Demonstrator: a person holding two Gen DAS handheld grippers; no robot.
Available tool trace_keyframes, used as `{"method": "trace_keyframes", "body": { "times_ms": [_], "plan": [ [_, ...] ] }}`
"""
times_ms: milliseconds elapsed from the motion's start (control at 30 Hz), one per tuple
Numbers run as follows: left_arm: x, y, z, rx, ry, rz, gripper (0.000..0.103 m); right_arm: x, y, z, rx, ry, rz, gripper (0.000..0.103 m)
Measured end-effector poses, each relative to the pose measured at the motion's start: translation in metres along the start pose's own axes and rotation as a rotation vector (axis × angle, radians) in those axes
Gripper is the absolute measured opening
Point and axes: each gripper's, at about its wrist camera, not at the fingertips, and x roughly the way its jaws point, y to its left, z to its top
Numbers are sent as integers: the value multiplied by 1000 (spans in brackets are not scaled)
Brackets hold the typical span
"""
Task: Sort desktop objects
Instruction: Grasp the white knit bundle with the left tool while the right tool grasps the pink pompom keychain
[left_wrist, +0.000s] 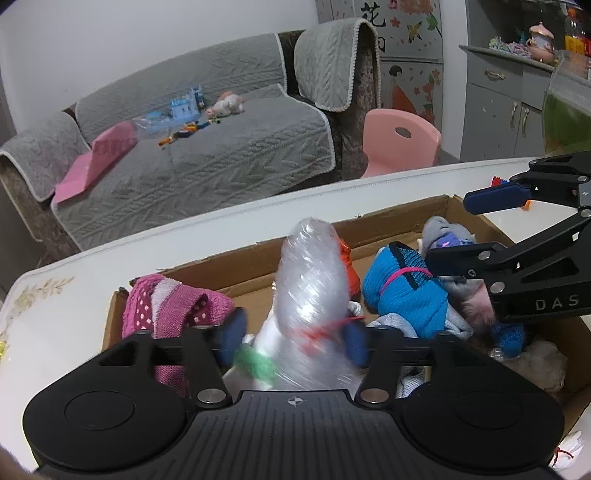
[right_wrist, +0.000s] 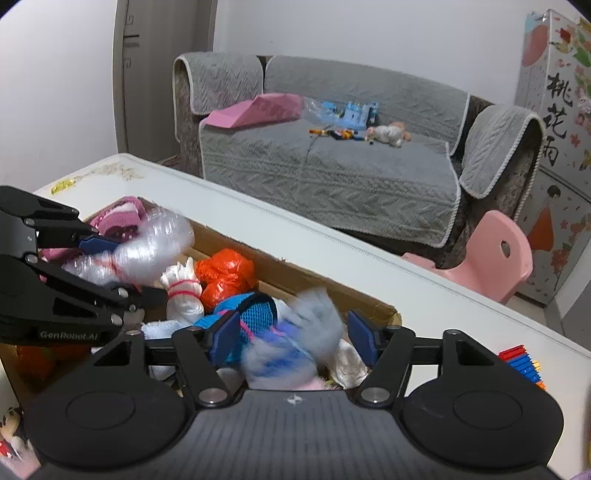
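Cardboard box (left_wrist: 369, 229) sits on the white table (left_wrist: 55, 325), open-topped, packed with soft goods; both grippers work over it side by side. Left gripper (left_wrist: 291, 339): jaws spread, blue pads flanking a bubble-wrap bundle (left_wrist: 314, 280) tied with red string. Bundle's long axis runs straight away from the jaws, roughly on their centreline, far end pointing at the box's back wall. Pads look touching or just beside the wrap; motion blur there, so firm grip vs. loose contact — can't tell. Right gripper (right_wrist: 291, 339): jaws wide, a blurred grey-and-purple fuzzy item (right_wrist: 295, 339) between the pads, not clamped as far as I can see. Blue knit sock (right_wrist: 255, 321) lies just left of it, against the left pad. Red plastic bag (right_wrist: 225, 275) and a white tied cloth bundle (right_wrist: 183, 291) sit further in, between the two grippers. Pink dotted sock (left_wrist: 166, 306) lies at the box's left end, beside the left gripper. Judgement: left is nearer the bubble wrap and already aligned across its short axis; closing there pinches it at the tied waist, which should hold. Risk: slippery film.
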Motion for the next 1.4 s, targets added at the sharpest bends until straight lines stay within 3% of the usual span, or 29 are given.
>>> {"method": "trace_keyframes", "body": {
  "times_ms": [67, 300, 467, 567, 700, 867, 1400],
  "plan": [
    [-6, -2, -1, 14, -28, 23, 80, -6, 1, 1, -5, -23, -11, 71],
    [-48, -6, -10, 25, -94, 31, 85, -52, 5, -6, 12, -109, 7, 73],
    [-107, -4, -42, -15, -153, 7, 89, -110, 13, -37, 49, -197, 1, 87],
    [-136, -8, -70, -23, -151, -27, 89, -135, 23, -65, 86, -224, 14, 87],
    [-165, -25, -117, -18, -131, -66, 91, -138, 38, -91, 116, -195, 26, 87],
    [-175, -44, -157, -66, -70, -103, 91, -126, 45, -110, 157, -155, 44, 87],
    [-197, -72, -165, -70, -85, -159, 92, -122, 43, -128, 155, -136, 2, 87]
  ]
}}
